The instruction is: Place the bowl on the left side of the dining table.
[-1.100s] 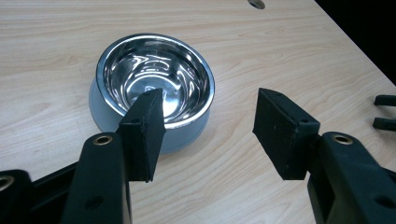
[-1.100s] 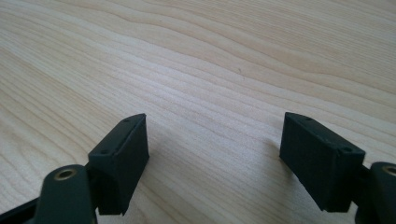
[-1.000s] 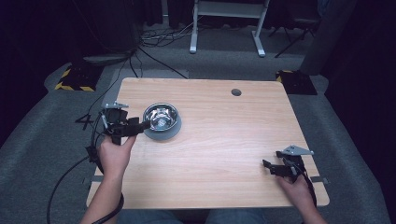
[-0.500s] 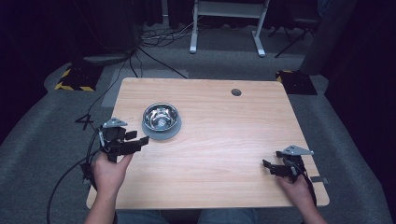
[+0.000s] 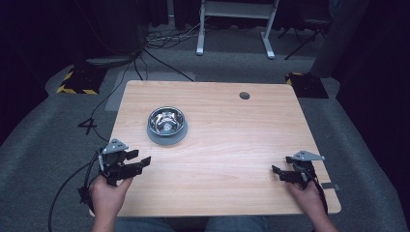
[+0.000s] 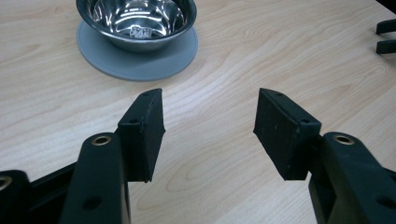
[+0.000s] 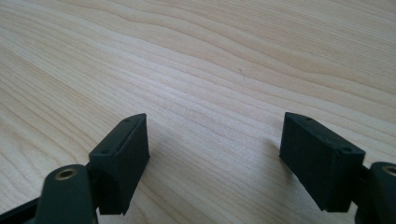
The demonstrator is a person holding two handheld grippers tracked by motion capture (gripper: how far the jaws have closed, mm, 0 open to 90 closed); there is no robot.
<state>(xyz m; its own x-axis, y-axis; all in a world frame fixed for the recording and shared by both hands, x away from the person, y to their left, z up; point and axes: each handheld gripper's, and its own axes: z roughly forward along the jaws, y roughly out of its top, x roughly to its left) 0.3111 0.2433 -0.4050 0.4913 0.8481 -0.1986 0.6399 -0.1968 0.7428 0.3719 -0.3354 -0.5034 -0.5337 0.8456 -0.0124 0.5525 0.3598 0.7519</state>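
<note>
A shiny stainless-steel bowl (image 5: 167, 121) stands upright on a round grey mat (image 5: 167, 137), which shows as a flat rim all round its base. Its inside is bare but for a small printed label at the bottom. Bowl and mat lie ahead of the left gripper's (image 5: 140, 163) spread jaws, slightly left, apart from them.

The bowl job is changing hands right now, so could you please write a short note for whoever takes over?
Left gripper: open, holds nothing, at the table's near left corner, short of the bowl.
Right gripper: open, holds nothing, low over the near right edge.
Bowl: steel, upright on its grey base, left of centre, apart from both grippers; in the left gripper view it lies ahead and to the left.
Done: the bowl stands on the table, released.
Left: the pictures show no further step; check before moving it.
</note>
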